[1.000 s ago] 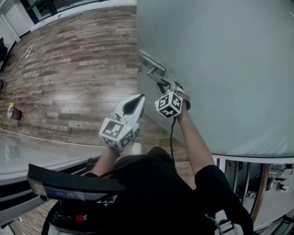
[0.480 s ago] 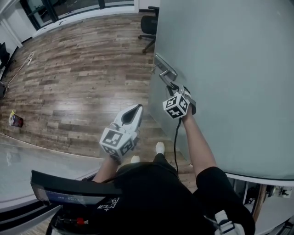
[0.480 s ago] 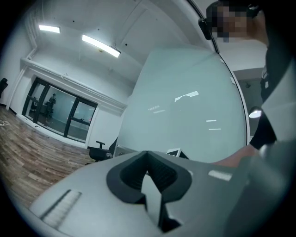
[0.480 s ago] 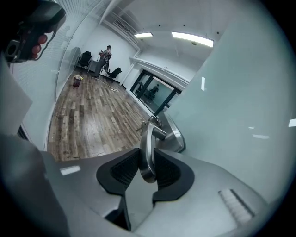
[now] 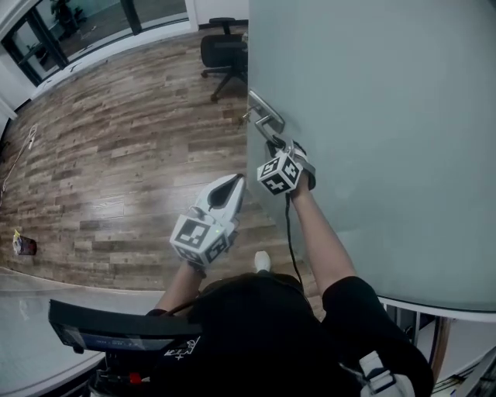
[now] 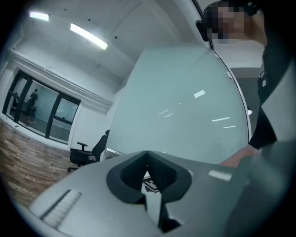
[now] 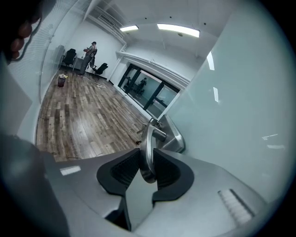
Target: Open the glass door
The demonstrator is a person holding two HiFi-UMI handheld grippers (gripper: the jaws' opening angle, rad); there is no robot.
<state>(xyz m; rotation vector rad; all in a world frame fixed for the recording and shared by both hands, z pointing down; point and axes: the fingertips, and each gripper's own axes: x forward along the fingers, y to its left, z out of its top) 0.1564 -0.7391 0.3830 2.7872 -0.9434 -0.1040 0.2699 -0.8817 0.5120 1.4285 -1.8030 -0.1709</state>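
Note:
The frosted glass door (image 5: 372, 116) fills the right of the head view, its edge near the middle. Its metal lever handle (image 5: 266, 124) sticks out near that edge. My right gripper (image 5: 283, 147) is shut on the end of the handle; its jaws have just been closing with the handle (image 7: 149, 139) between the pads. In the right gripper view the right gripper (image 7: 147, 170) clamps the lever from both sides. My left gripper (image 5: 235, 180) hangs left of the door edge, shut and holding nothing. The left gripper (image 6: 148, 167) faces the door (image 6: 185, 106) in its own view.
A wood floor (image 5: 116, 132) stretches out to the left. A black office chair (image 5: 221, 50) stands just beyond the door edge. A small red object (image 5: 23, 246) lies far left. Dark-framed windows (image 5: 93, 23) line the back wall. A person (image 7: 92, 48) stands far off.
The door edge has swung and the office chair has come into view beyond it. Both grippers have moved along with the door, the right one staying on the handle.

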